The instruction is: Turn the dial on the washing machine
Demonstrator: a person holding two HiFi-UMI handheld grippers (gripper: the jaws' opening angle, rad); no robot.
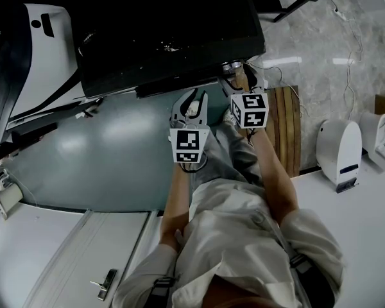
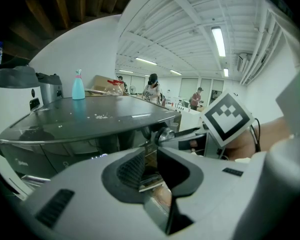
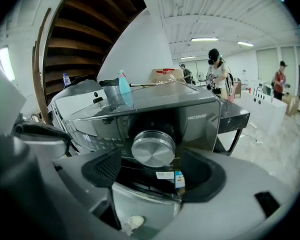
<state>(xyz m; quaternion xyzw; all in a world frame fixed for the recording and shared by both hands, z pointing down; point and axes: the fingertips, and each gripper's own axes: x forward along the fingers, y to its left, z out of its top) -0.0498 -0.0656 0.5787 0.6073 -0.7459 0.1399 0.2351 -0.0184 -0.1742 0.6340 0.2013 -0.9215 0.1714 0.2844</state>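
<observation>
The washing machine point(image 1: 167, 24) is dark grey with a glossy top. Its round silver dial point(image 3: 153, 148) sits on the front panel, small in the head view point(image 1: 233, 66). My right gripper point(image 3: 157, 170) is open, its pads wide on either side of the dial and not touching it. In the head view it point(image 1: 236, 82) reaches up to the dial. My left gripper point(image 2: 151, 160) hangs just left of it point(image 1: 191, 101), jaws a narrow gap apart with nothing between them. From the left gripper view the dial point(image 2: 166, 134) shows ahead, beside the right gripper's marker cube point(image 2: 227, 118).
A blue spray bottle point(image 3: 124, 91) stands on the machine's top. A wooden slatted panel point(image 1: 283, 127) stands right of the grippers, and a white appliance point(image 1: 339, 151) on a white counter point(image 1: 366, 236). People stand far back in the room point(image 3: 217, 74).
</observation>
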